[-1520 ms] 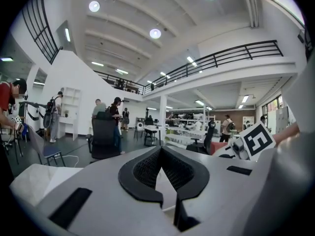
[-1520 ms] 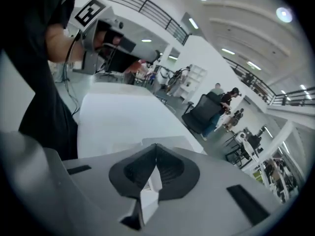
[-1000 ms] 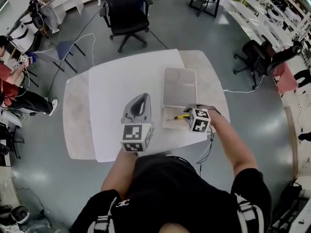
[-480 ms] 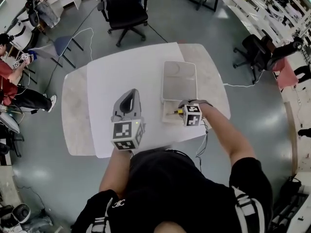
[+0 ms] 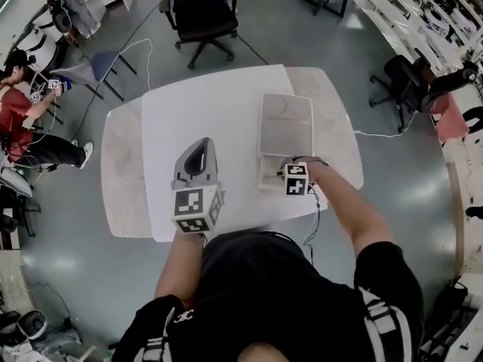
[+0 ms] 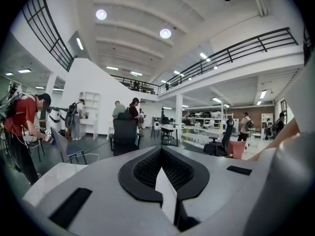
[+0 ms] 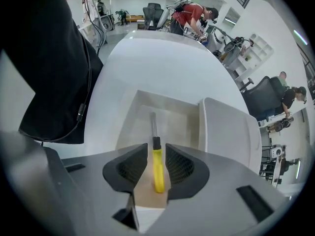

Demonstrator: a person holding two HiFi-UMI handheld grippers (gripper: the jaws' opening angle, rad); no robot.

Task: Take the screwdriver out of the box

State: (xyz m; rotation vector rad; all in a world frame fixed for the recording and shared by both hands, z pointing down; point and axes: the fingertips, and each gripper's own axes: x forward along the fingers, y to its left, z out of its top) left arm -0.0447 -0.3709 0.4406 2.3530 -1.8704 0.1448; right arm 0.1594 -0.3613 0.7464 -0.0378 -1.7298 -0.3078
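A yellow-handled screwdriver (image 7: 157,168) lies in the open white box (image 7: 174,113), its metal shaft pointing away from me. My right gripper (image 7: 157,149) is open, with its jaws close on both sides of the handle and a sliver of box floor showing on the left. In the head view this right gripper (image 5: 285,174) is over the box's near end (image 5: 266,181), and only a bit of the yellow screwdriver (image 5: 279,174) shows. The box lid (image 5: 285,124) lies flat behind. My left gripper (image 5: 198,148) is held above the table (image 5: 204,111), shut and empty, aimed out at the room.
The box lid (image 7: 229,132) stands to the right of the right gripper. A black office chair (image 5: 198,10) stands beyond the table. A blue chair (image 5: 98,72) and a person in red (image 5: 21,123) are at the left. A white cable (image 5: 373,136) runs off to the right.
My right gripper has slid forward over the screwdriver handle, which now shows less in the head view. The left gripper has drifted slightly left and stays lifted.
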